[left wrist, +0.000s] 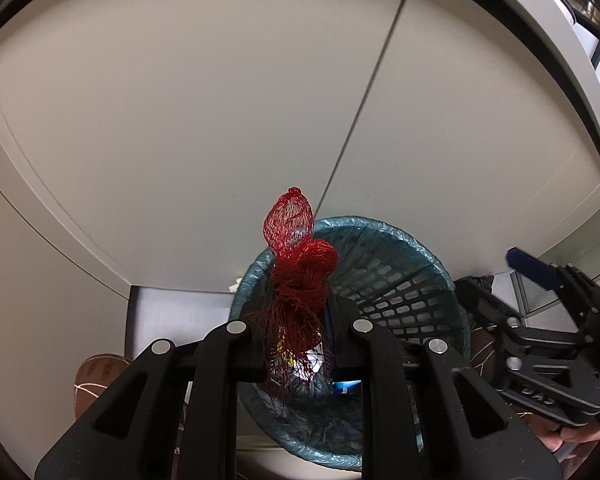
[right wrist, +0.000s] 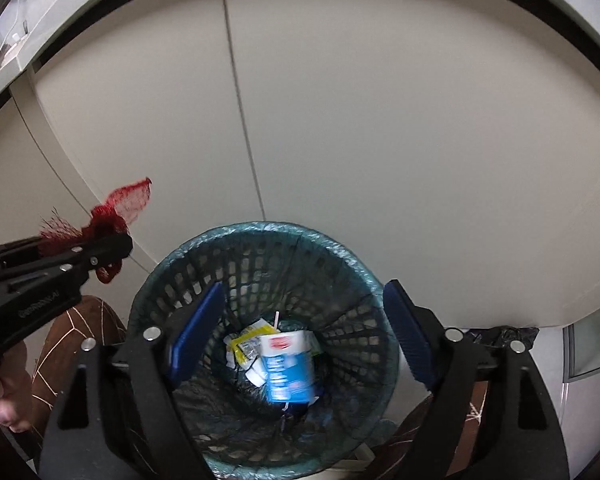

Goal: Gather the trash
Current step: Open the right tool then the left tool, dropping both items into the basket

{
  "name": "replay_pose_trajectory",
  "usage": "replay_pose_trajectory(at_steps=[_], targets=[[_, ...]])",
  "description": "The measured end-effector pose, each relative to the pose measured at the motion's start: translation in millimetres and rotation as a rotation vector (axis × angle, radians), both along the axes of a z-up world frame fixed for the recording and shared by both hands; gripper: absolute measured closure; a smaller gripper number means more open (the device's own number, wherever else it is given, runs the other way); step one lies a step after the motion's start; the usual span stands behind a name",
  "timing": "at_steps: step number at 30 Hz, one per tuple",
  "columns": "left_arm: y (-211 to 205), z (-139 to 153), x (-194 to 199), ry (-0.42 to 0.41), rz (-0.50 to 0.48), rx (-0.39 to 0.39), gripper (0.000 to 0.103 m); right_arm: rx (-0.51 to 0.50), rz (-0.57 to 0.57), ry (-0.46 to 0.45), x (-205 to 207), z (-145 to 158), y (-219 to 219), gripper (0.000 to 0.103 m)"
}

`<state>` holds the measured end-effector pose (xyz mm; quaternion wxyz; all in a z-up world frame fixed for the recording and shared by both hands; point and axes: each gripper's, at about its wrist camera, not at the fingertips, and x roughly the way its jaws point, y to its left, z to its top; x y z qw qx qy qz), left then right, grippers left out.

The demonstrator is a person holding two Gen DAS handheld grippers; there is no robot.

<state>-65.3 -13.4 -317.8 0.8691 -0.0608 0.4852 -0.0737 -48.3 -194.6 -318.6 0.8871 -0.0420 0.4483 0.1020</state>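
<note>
1. Clamped in my left gripper (left wrist: 298,320), lower centre of the left view, a red mesh net (left wrist: 298,280) hangs over the teal basket's (left wrist: 400,248) near rim.
2. Right gripper (right wrist: 300,332) hovers spread wide and empty above the basket; a blue carton (right wrist: 286,364) lies inside.
3. Step judged: deposit. Next: centre the net, release.
4. Surroundings: cream cabinet doors (right wrist: 380,120) behind; brown patterned floor (right wrist: 76,332), lower left.
</note>
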Motion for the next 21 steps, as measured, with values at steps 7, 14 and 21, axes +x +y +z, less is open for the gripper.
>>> replay_pose_trajectory(at_steps=[7, 14, 21], targets=[[-24, -16, 8, 0.028, -0.046, 0.006, 0.086, -0.003, -0.067, -0.011, -5, 1, -31, 0.011], [-47, -35, 16, 0.068, -0.080, 0.027, 0.086, -0.008, -0.110, 0.001, -9, -5, -53, 0.011], [-59, -42, 16, 0.075, -0.106, 0.042, 0.073, -0.006, -0.131, -0.002, -15, 0, -67, 0.010]])
